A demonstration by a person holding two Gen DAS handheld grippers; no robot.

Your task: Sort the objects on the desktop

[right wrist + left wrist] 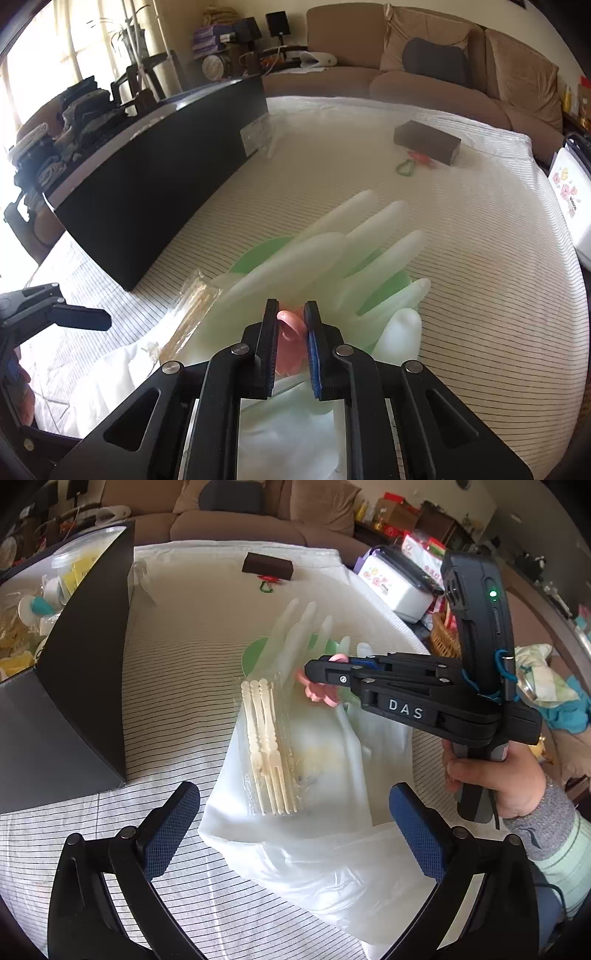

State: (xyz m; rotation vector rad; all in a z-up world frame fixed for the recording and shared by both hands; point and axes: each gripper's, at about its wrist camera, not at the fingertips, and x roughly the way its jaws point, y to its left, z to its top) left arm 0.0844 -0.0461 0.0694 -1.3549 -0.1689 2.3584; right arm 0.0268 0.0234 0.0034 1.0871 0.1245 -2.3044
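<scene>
My right gripper (291, 321) is shut on a small pink plastic piece (290, 345) and holds it just above a pair of translucent white rubber gloves (332, 254); it also shows in the left wrist view (314, 672) with the pink piece (319, 692). The gloves (325, 760) lie over a green dish (255, 657). A clear packet of pale plastic forks (267, 746) rests on the gloves. My left gripper (291, 812) is open and empty, its blue pads either side of the packet's near end.
A big black box (85, 672) with mixed items stands at the left. A brown block (267, 566) with a red and green clip (266, 581) lies at the far side of the striped cloth (177, 657). A white lidded container (397, 583) sits beyond the right edge.
</scene>
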